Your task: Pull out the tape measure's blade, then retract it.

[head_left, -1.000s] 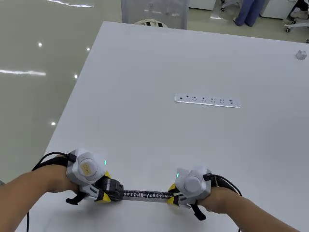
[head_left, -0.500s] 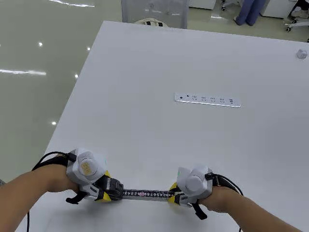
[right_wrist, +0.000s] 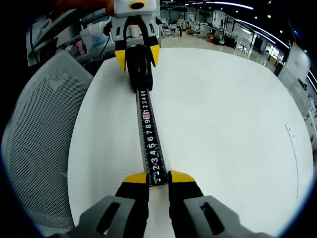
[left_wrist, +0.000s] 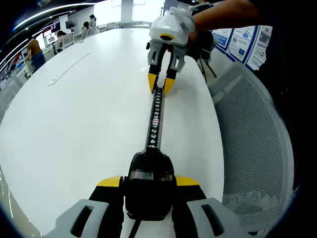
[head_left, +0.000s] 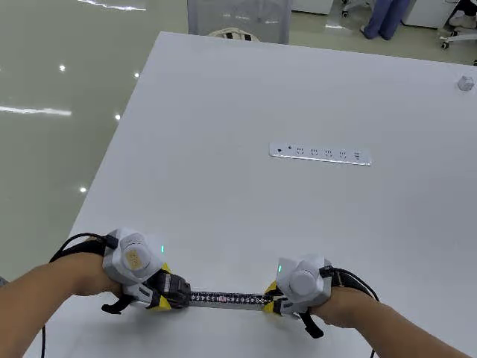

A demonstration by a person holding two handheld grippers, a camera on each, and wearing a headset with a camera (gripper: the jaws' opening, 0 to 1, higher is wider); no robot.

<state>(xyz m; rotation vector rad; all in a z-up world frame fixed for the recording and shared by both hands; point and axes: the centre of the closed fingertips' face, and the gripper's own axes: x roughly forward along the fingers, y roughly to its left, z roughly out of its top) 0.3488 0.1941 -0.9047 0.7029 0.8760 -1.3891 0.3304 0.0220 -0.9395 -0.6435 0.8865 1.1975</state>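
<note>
The left tongs (head_left: 168, 291) are clamping the black, boxy plastic tape measure case (head_left: 177, 292) between their yellow-tipped jaws, near the front edge of the broad white worktop (head_left: 298, 89). In the left gripper view the left tongs (left_wrist: 148, 181) are squeezing the case (left_wrist: 148, 186) from both sides, with the case sitting deep between the jaws. A dark, narrow blade with white numerals (head_left: 227, 300) is running out of the case, stretched straight just above the worktop towards the right tongs (head_left: 268, 300). In the right gripper view the right tongs (right_wrist: 157, 177) are pinching the blade's free end, jaws drawn narrow around it, and the blade (right_wrist: 148, 134) is reaching away to the case (right_wrist: 139, 69) in the opposite tongs. A long white power strip (head_left: 320, 154) is lying well apart, farther up the worktop. A grey mesh chair (left_wrist: 252, 139) is standing beside the worktop's near edge.
</note>
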